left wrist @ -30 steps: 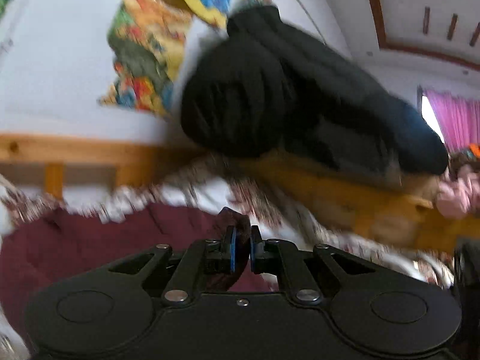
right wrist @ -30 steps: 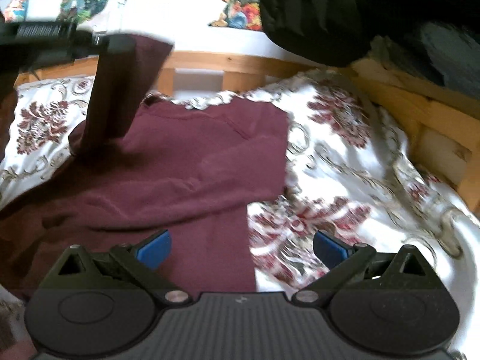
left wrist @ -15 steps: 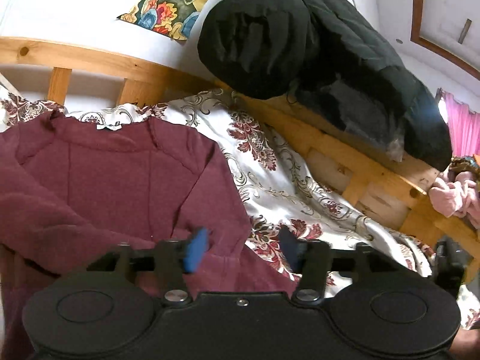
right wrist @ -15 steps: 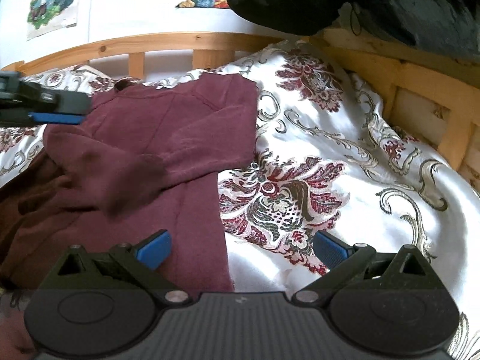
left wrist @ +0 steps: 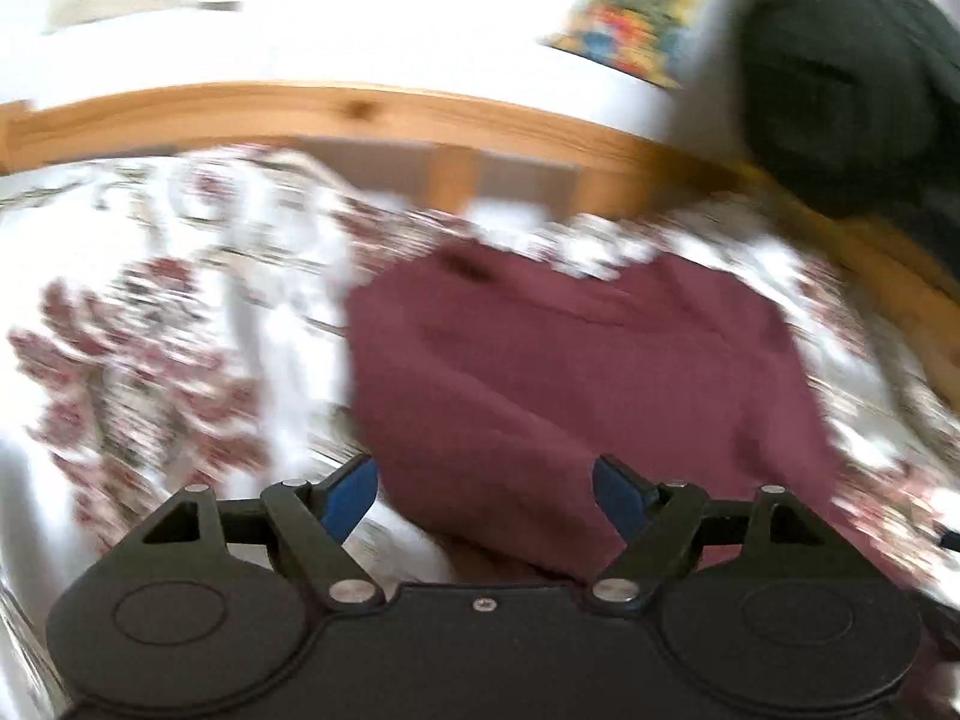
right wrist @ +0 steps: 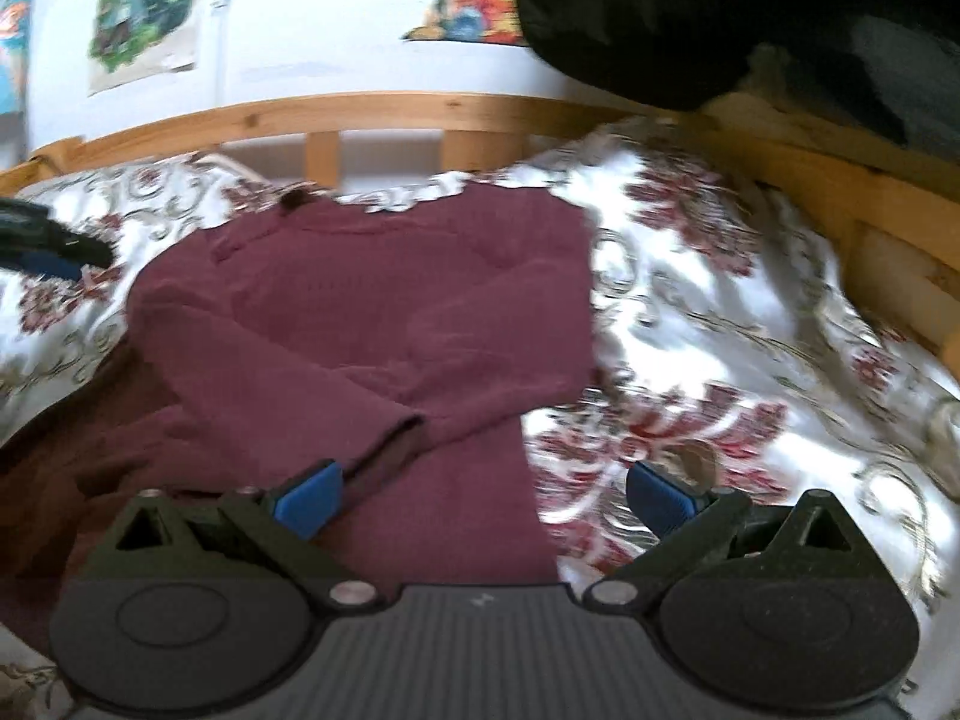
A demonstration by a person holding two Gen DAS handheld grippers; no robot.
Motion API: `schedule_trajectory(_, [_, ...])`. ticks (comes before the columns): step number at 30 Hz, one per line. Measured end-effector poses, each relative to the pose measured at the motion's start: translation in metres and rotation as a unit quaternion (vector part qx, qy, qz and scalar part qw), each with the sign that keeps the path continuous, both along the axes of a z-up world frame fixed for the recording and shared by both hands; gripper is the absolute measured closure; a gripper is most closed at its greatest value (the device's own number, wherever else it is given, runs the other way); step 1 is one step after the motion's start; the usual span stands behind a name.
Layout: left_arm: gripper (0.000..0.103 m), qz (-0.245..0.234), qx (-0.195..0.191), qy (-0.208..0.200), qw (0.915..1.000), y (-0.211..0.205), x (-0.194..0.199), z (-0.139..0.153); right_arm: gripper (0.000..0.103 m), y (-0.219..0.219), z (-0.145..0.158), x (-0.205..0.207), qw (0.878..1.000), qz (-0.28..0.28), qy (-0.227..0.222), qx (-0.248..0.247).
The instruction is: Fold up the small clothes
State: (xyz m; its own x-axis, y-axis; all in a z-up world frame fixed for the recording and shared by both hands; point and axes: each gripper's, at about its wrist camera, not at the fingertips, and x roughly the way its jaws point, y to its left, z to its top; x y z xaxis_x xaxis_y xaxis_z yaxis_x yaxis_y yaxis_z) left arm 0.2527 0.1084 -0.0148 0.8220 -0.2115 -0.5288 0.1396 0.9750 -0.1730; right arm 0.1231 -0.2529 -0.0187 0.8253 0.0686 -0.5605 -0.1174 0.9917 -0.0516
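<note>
A small maroon knitted sweater (right wrist: pixel 360 324) is lying flat on a white bedspread printed with dark red flowers and grey-gold scrolls (right wrist: pixel 720 348), its neckline pointing toward the far rail of a pale wooden bed frame (right wrist: pixel 384 111). Both sleeves are lying folded across the chest, and one cuff (right wrist: pixel 402 432) is resting just ahead of the right gripper (right wrist: pixel 483 495). In the left wrist view the same sweater (left wrist: pixel 576 384) is showing blurred, filling the middle of the picture, with the bedspread (left wrist: pixel 150 360) smeared around it and the bed frame (left wrist: pixel 372 111) curving behind.

The right gripper is hovering over the sweater's lower edge with its blue-padded fingers (right wrist: pixel 309 495) standing wide apart and gripping nothing; the hem is passing between them. The left gripper (left wrist: pixel 486 495) is likewise spread wide, its blue pads (left wrist: pixel 348 495) holding nothing, with the sweater's near fold lying between and beyond them. Its dark tip is also peeking into the right wrist view at the far left (right wrist: pixel 42 240), above the bedspread and beside the sweater's shoulder.

A bulky black padded jacket (right wrist: pixel 690 24) is draping over the bed frame's corner at the upper right, well apart from the sweater; it is appearing in the left wrist view too (left wrist: pixel 852 78). Colourful cartoon posters (right wrist: pixel 144 12) are hanging on the white wall (right wrist: pixel 312 42) behind the frame.
</note>
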Motion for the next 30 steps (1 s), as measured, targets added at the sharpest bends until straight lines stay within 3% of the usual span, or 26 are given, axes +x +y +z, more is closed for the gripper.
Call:
schedule_trajectory(3, [0.031, 0.03, -0.045, 0.005, 0.9985, 0.024, 0.029, -0.013, 0.0, 0.006, -0.002, 0.003, 1.0, 0.005, 0.012, 0.002])
schedule_trajectory(6, [0.05, 0.017, -0.073, 0.032, 0.9967, 0.034, 0.054, -0.023, 0.0, 0.008, -0.005, 0.003, 1.0, 0.001, 0.021, -0.001])
schedule_trajectory(10, [0.083, 0.022, -0.08, 0.07, 0.9941, 0.041, 0.073, -0.039, 0.0, 0.009, -0.008, 0.002, 1.0, 0.003, 0.026, 0.0])
schedule_trajectory(14, [0.094, 0.043, -0.087, 0.039, 0.9945, 0.045, 0.066, -0.039, 0.0, 0.016, -0.009, 0.007, 0.999, 0.024, 0.022, 0.004])
schedule_trajectory(18, [0.095, 0.084, -0.042, 0.035, 0.995, 0.044, 0.063, -0.027, 0.0, 0.027, -0.012, 0.015, 0.999, 0.04, 0.023, -0.003])
schedule_trajectory(21, [0.094, 0.095, -0.059, 0.075, 0.9909, 0.054, 0.069, -0.036, 0.0, 0.033, -0.015, 0.019, 0.998, 0.05, 0.03, 0.0])
schedule_trajectory(24, [0.088, 0.097, -0.088, 0.079, 0.9882, 0.062, 0.069, -0.039, 0.0, 0.036, -0.018, 0.018, 0.998, 0.054, 0.036, -0.001])
schedule_trajectory(27, [0.072, 0.107, -0.088, 0.078, 0.9873, 0.062, 0.07, -0.033, 0.0, 0.036, -0.017, 0.016, 0.998, 0.055, 0.034, -0.001])
schedule_trajectory(29, [0.048, 0.109, -0.084, 0.065, 0.9884, 0.061, 0.064, -0.028, 0.0, 0.035, -0.014, 0.016, 0.998, 0.053, 0.029, 0.002])
schedule_trajectory(30, [0.042, 0.107, -0.081, 0.055, 0.9894, 0.058, 0.06, -0.025, 0.0, 0.034, -0.012, 0.018, 0.998, 0.052, 0.027, 0.009])
